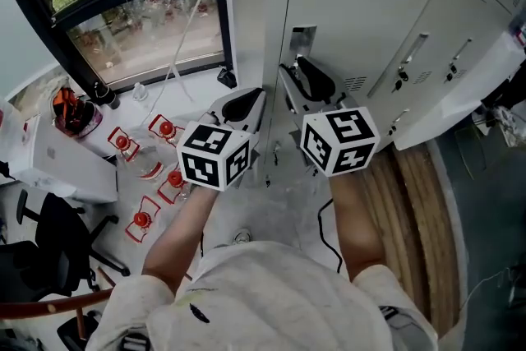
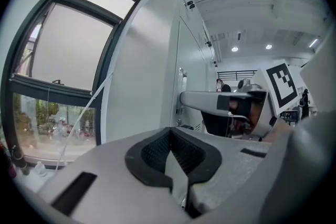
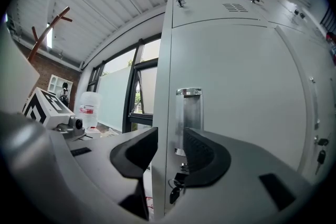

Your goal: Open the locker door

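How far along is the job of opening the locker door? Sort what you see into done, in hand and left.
Done: nothing on the door itself; the locker door sits flush and shut. In hand: the right gripper is lined up before the chrome handle, fingers apart, gripping nothing; the left gripper is shut and empty. Left: grasp the handle and pull the door open.

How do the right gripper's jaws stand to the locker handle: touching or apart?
Cannot tell. The right gripper view shows the right gripper with jaws open before the handle, one hiding its lower end; the head view shows no gap.
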Motion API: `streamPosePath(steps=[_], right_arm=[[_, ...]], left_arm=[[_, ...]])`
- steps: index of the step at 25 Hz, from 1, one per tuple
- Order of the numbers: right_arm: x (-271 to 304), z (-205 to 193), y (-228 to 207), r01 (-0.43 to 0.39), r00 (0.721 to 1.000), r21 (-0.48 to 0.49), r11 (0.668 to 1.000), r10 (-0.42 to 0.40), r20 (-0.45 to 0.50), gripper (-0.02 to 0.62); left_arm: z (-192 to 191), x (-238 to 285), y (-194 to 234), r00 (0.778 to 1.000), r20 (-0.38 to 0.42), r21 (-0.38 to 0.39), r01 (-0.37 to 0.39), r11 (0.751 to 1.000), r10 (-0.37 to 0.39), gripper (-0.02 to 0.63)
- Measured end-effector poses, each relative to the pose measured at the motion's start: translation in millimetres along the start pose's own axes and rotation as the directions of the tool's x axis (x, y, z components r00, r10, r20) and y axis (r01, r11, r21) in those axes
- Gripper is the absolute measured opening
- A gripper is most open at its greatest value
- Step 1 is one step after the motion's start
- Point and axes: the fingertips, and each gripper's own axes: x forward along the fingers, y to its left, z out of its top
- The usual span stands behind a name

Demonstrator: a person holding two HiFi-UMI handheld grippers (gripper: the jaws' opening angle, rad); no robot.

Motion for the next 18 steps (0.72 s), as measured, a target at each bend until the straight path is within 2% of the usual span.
streamPosePath(steps=[7,18], right_arm=[[16,-2,1,0.01,1.0,-0.002,1.0,-0.01,-0.014,0.183],[23,1,3,0.04,0.999,0.035,0.999,-0.04,0.011,0.186]], left_arm=[[3,1,9,1.0,0.01,-0.002,0.028,1.0,-0.028,0.006],[0,-3,26,0.999,0.007,-0.005,0.05,0.999,-0.05,0.006]])
